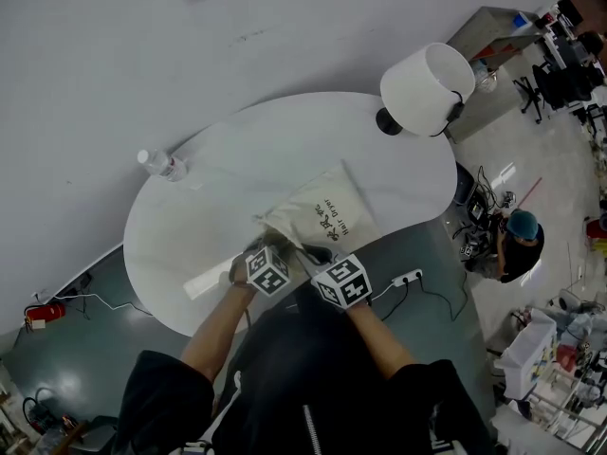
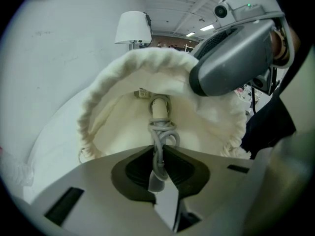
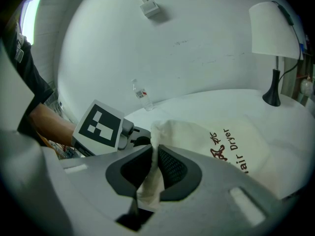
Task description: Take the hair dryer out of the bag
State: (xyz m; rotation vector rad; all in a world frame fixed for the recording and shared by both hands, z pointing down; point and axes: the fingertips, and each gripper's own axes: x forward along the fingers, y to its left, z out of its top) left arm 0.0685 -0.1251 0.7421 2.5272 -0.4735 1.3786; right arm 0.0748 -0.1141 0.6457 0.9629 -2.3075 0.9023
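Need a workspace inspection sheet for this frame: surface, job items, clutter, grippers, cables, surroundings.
Surface: round white table against a pale wall.
Job's things: cream bag printed "Hair Dryer" lies on the table with its mouth toward the person; of the hair dryer inside, only the cord end shows.
Clutter: water bottle at the far left edge; white-shaded lamp at the far right edge.
Grippers: left gripper fingers shut on the cord at the bag's mouth; right gripper fingers shut on the bag's rim fabric.
Cables: grey cord, coiled; power strip with its lead on the floor.
Surroundings: fire extinguisher on the floor at left; person in a teal cap at right.
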